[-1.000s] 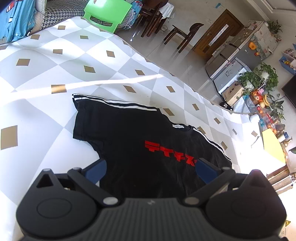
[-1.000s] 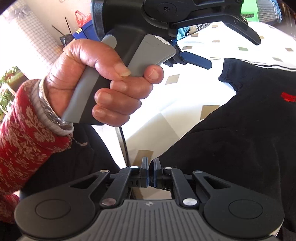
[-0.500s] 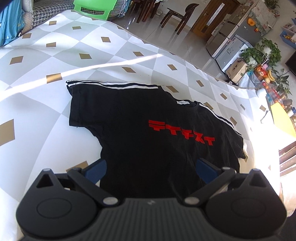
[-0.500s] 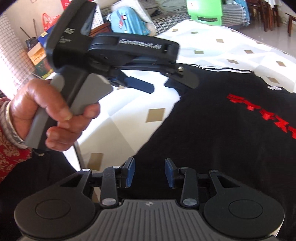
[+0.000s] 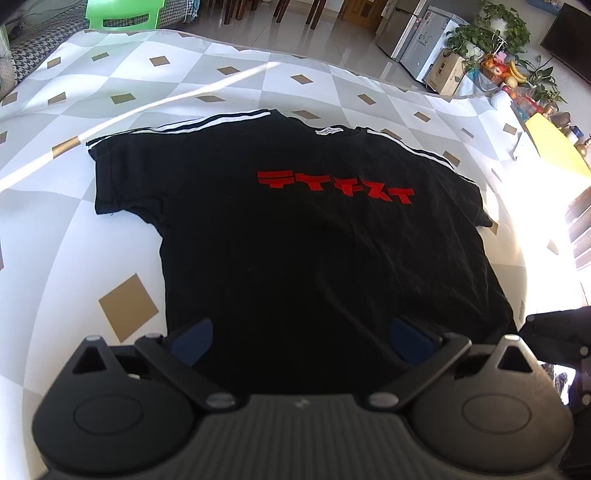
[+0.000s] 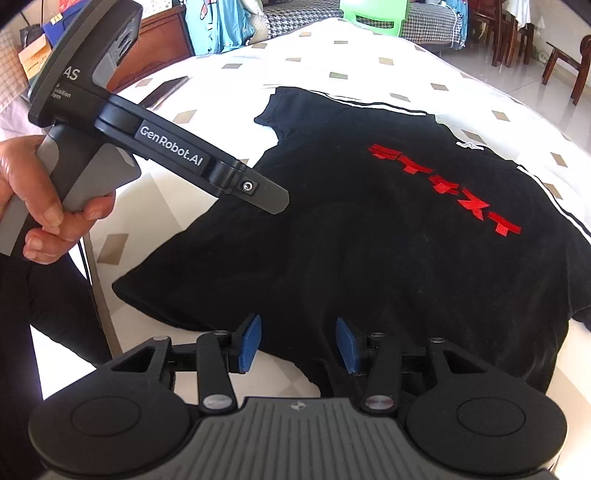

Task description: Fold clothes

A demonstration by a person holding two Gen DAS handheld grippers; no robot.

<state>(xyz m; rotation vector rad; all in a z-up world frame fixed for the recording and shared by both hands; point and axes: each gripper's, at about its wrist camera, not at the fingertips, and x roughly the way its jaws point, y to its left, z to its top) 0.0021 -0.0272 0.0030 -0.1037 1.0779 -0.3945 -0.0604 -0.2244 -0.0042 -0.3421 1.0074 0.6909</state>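
A black T-shirt (image 5: 295, 240) with red lettering and white shoulder stripes lies flat, front up, on a white and grey checked cover (image 5: 122, 99). My left gripper (image 5: 301, 341) hangs above the hem, open wide, nothing between its blue pads. In the right wrist view the same T-shirt (image 6: 369, 240) spreads out ahead. My right gripper (image 6: 298, 343) sits over the hem's near edge; its jaws are opening, and the pads stand apart above the cloth without pressing it. A hand (image 6: 44, 210) grips the left tool's grey handle at the left.
The cover's edge (image 5: 498, 206) drops off to the right, toward a yellow table (image 5: 554, 147), plants and a fridge (image 5: 417, 37). A green chair (image 5: 122, 14) stands beyond the far edge. A dark flat object (image 6: 166, 88) lies on the cover near its left side.
The right gripper's pads were pressed together and now stand apart. Both grippers have swung round and lower over the hem, so the whole shirt now shows in both views.
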